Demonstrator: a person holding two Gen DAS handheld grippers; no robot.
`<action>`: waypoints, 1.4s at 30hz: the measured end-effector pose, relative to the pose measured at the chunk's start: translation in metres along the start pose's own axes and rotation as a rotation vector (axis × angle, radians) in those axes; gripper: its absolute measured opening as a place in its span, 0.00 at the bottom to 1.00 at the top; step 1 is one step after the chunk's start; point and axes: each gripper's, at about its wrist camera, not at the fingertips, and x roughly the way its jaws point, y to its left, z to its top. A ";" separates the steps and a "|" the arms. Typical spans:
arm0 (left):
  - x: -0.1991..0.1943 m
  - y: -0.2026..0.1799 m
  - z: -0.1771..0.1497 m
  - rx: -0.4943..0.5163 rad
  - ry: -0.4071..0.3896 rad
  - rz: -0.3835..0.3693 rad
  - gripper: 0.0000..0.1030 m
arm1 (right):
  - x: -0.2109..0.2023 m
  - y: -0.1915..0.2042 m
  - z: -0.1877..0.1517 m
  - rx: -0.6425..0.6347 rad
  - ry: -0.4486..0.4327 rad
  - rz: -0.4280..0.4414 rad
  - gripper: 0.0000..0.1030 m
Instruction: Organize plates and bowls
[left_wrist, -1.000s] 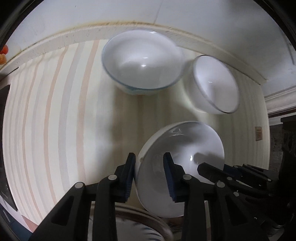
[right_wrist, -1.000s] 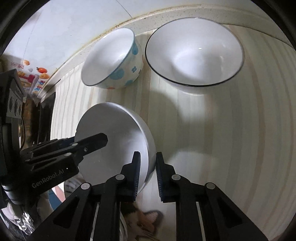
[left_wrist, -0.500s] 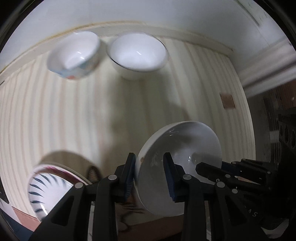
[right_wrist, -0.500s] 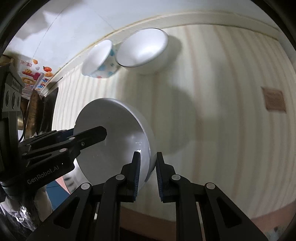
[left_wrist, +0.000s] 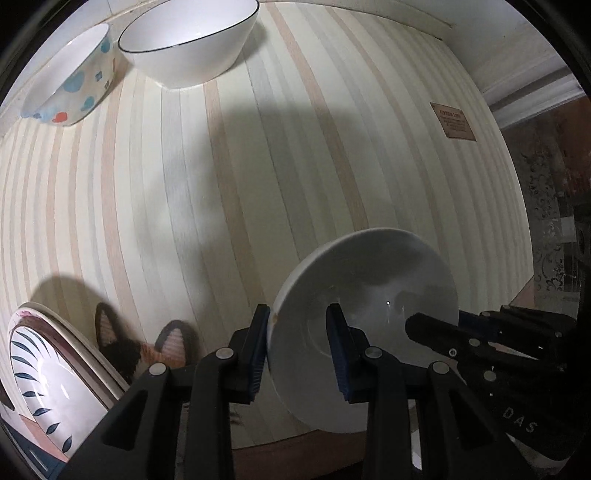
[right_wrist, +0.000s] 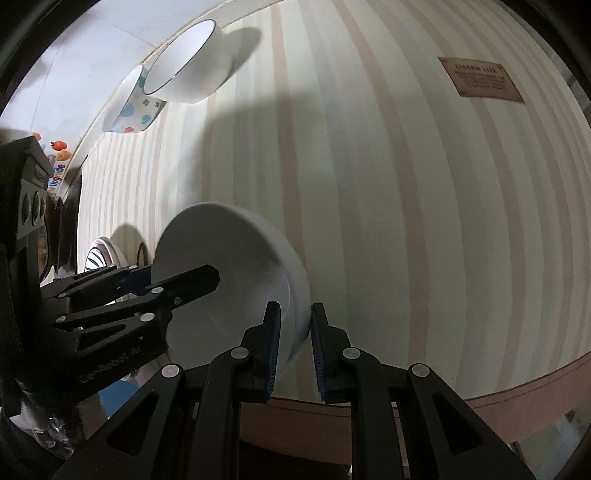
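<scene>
A plain white bowl (left_wrist: 369, 317) is held tilted above the striped table between both grippers. My left gripper (left_wrist: 299, 332) is shut on its left rim; my right gripper (right_wrist: 295, 328) is shut on its right rim. The bowl also shows in the right wrist view (right_wrist: 229, 266). A white bowl with a dark rim (left_wrist: 192, 40) and a white bowl with blue and red dots (left_wrist: 70, 77) stand side by side at the far edge. A plate with a dark leaf pattern (left_wrist: 48, 384) lies at the near left.
A striped cloth covers the table (left_wrist: 295, 166). A cat-face mat (left_wrist: 147, 350) lies under the leaf plate. A brown label (right_wrist: 480, 79) is on the cloth at the far right. The table's brown front edge (right_wrist: 517, 398) is close below.
Both grippers have carried the white bowl back toward the table's near edge; the two far bowls now look smaller and further, and the leaf plate has come into view.
</scene>
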 end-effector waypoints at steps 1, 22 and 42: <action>0.000 0.000 0.001 -0.004 0.003 -0.001 0.27 | 0.000 -0.001 0.000 0.001 0.003 0.001 0.18; -0.064 0.120 0.146 -0.289 -0.175 0.055 0.33 | -0.047 0.056 0.197 -0.067 -0.177 0.098 0.51; -0.070 0.109 0.157 -0.198 -0.217 0.047 0.28 | 0.015 0.090 0.229 -0.099 -0.141 0.023 0.14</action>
